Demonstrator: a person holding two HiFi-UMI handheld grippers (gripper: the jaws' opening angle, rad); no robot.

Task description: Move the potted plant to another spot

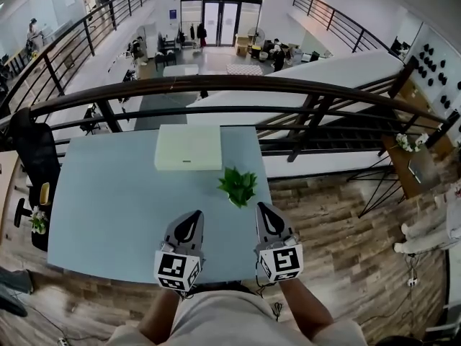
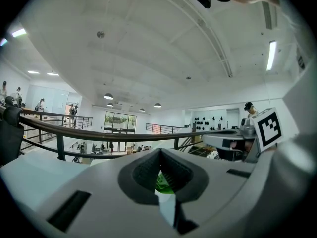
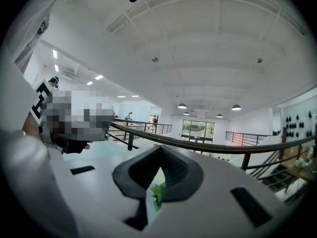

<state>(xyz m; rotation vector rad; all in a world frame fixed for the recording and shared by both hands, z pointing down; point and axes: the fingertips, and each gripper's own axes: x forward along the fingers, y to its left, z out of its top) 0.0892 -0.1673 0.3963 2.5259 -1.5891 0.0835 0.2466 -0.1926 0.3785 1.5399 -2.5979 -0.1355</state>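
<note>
Just short of the plant (image 1: 238, 186) — upright on the desk (image 1: 108, 207), the box (image 1: 188, 147) just beyond it — left hand-held gripper (image 1: 190, 219) and right hand-held gripper (image 1: 263, 213) hover, jaws pressed together, empty. That fits reaching in or backing off alike.

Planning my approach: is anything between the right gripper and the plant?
Nothing: the head view shows only bare table between the right gripper and the plant.

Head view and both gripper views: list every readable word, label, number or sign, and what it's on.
No text is readable in any view.
Cubes on left gripper and right gripper: square marker patterns, no letters.
The distant blue sign: too small to read.
</note>
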